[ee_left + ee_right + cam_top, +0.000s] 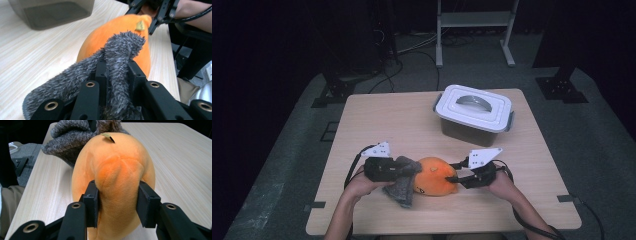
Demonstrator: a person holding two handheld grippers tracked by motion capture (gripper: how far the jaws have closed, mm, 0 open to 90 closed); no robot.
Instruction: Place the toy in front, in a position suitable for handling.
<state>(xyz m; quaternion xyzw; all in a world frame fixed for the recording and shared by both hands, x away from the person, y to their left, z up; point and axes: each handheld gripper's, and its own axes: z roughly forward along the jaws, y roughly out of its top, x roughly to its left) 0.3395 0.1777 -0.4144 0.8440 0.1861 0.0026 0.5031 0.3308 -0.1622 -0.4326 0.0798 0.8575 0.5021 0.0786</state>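
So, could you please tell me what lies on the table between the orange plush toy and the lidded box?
Nothing: in the high view, bare table separates the orange plush toy from the lidded box.

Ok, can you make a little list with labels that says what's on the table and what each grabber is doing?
table: light wood
toy: orange plush toy, near the front edge
toy's grey part: fuzzy grey piece
left gripper: shut on the grey piece
right gripper: squeezing the toy's orange end
box: grey box with white lid, lid on, at the back
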